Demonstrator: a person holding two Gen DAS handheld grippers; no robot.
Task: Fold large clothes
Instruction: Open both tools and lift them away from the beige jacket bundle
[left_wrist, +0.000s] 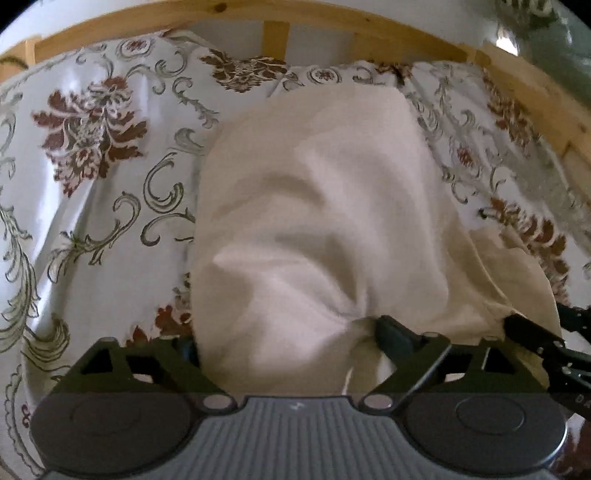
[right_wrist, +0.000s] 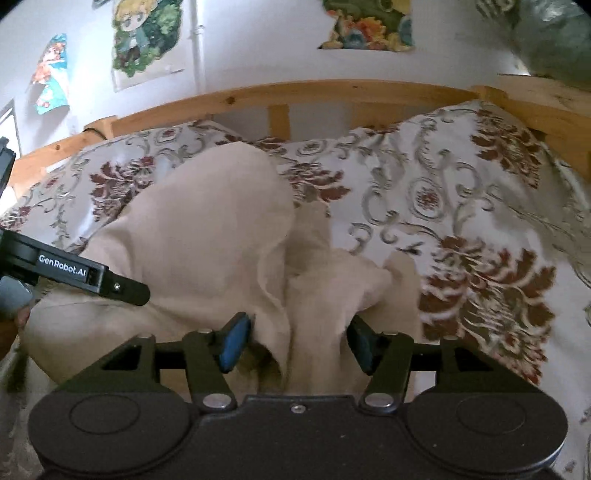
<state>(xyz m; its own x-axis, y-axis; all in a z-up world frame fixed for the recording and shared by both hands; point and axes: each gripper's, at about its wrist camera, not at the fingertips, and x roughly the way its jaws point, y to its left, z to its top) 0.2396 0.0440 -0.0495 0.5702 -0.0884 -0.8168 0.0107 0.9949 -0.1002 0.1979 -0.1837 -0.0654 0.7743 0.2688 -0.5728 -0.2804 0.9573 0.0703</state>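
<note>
On the floral bedspread (left_wrist: 92, 155), in the left wrist view, a cream garment (left_wrist: 314, 206) was seen heaped just short of the wooden bed rail (left_wrist: 236, 22). The left gripper (left_wrist: 284, 343) was held wide open, cloth bulging between its fingers but not pinched. In the right wrist view, the same garment (right_wrist: 207, 229) was shown rumpled below the rail (right_wrist: 332, 92). The right gripper (right_wrist: 295, 343) was spread partly apart, folds hanging loose between its blue pads (right_wrist: 232, 343). The folding was judged unfinished: smoothing and further folds were still needed.
</note>
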